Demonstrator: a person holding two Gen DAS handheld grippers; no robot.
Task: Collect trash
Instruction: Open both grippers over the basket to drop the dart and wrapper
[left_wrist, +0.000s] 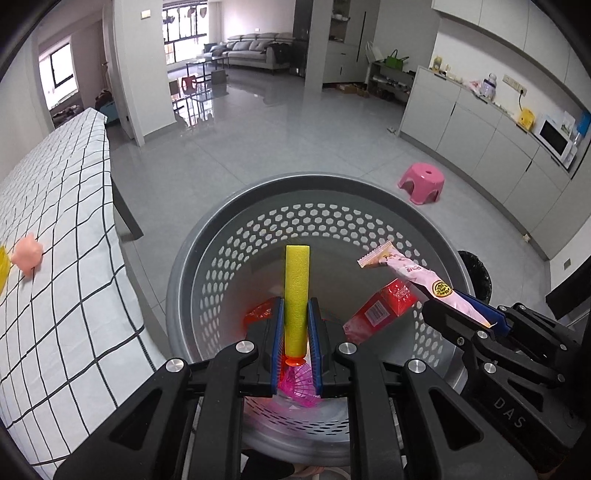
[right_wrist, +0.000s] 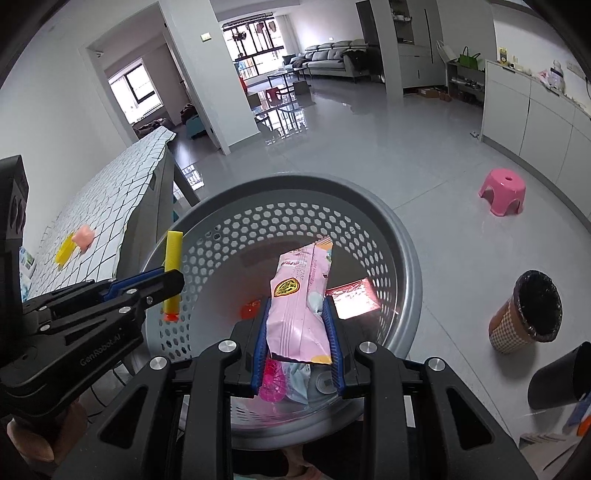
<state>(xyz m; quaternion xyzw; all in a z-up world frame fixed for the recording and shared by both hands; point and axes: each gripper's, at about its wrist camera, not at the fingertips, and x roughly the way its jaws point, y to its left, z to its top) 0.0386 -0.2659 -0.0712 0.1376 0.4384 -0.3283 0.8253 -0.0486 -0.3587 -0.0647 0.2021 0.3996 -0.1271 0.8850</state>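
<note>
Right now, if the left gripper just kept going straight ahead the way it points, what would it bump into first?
Probably the far perforated wall of the grey basket. The left gripper, shut on the yellow foam dart, aims there, though depth is hard to judge.

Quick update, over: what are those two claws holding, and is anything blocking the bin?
Left gripper shut on yellow foam dart. Right gripper shut on pink wrapper. Both over grey basket; opening clear.

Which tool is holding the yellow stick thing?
The left tool holds the yellow foam stick, upright over the grey basket. The right tool holds a pink snack wrapper instead.
</note>
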